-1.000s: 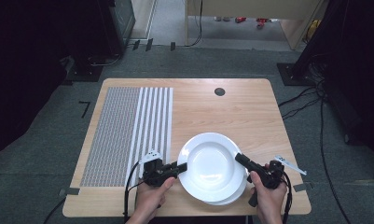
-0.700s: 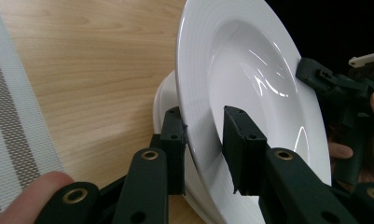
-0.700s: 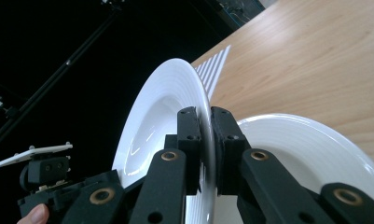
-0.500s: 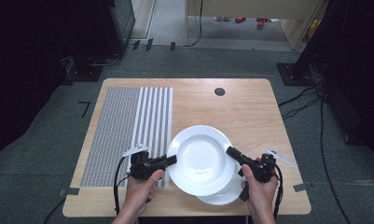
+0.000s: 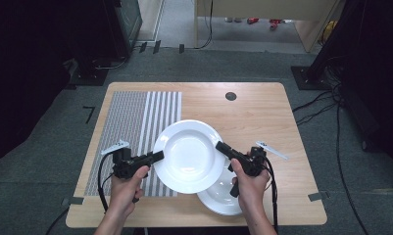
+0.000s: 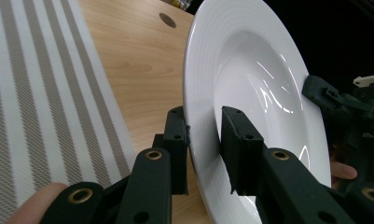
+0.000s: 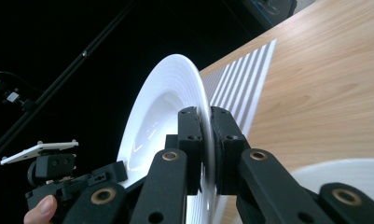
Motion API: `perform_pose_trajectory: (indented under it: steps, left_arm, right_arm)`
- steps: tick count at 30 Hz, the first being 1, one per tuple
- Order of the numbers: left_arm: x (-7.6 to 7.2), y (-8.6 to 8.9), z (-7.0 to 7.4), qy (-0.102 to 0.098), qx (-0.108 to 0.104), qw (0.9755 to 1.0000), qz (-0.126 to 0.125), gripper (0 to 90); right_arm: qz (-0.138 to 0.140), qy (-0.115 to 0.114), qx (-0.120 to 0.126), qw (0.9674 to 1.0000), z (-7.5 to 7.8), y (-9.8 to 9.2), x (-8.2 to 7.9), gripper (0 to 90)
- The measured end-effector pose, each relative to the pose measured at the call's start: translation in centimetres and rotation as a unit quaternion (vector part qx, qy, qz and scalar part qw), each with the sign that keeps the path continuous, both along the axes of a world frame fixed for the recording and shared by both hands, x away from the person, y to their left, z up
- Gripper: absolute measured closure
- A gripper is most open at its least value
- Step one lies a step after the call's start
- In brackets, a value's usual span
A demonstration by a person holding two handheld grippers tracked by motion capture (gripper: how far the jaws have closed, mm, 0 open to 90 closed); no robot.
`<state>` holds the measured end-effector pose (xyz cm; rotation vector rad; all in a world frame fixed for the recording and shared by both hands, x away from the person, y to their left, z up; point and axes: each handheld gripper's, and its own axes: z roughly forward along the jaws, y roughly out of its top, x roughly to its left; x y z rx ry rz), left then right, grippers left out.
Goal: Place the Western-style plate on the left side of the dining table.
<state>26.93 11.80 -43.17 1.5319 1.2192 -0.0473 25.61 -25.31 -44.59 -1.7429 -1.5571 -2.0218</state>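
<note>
Left gripper (image 5: 157,156): I have its jaws pinched on the near-left rim of the upper plate (image 5: 189,155), one pad above the rim and one below.
Right gripper (image 5: 221,146): clamped on the opposite rim, jaws pressed tight against the porcelain.
Upper plate: white, deep-welled, carried level between my two tools at lower centre of the high view, overlapping the striped mat's (image 5: 135,125) right edge.
Lower plate (image 5: 223,198): resting on the table (image 5: 262,117), lower right of centre, partly under the carried one.
Progress: I judge the lift done and the plate clear of the stack; setting it down remains, probably on the mat.
</note>
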Motion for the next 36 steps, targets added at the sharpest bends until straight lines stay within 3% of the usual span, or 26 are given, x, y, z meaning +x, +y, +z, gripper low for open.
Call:
perform_pose_trajectory:
  steps: [6, 10, 25, 36]
  left_arm:
    - [0.8, 1.7, 0.4, -0.003, -0.002, 0.9999, 0.013, 73.5]
    - [1.4, 3.0, 0.6, -0.009, -0.004, 0.9993, 0.036, 74.0]
    - [2.9, 6.0, 0.4, -0.002, 0.004, 0.9973, 0.074, 73.9]
    - [3.7, 7.8, 0.4, 0.0, 0.001, 0.9953, 0.097, 74.2]
  right_arm:
    - [0.008, -0.002, -0.003, 1.0, 0.7, 1.8, 1.3, 84.7]
    - [0.017, 0.003, -0.009, 0.9998, 1.1, 3.4, 2.4, 84.1]
    - [0.04, 0.014, -0.024, 0.9988, 0.9, 6.9, 5.2, 83.6]
    - [0.047, 0.025, -0.011, 0.9985, 0.5, 9.0, 6.9, 83.7]
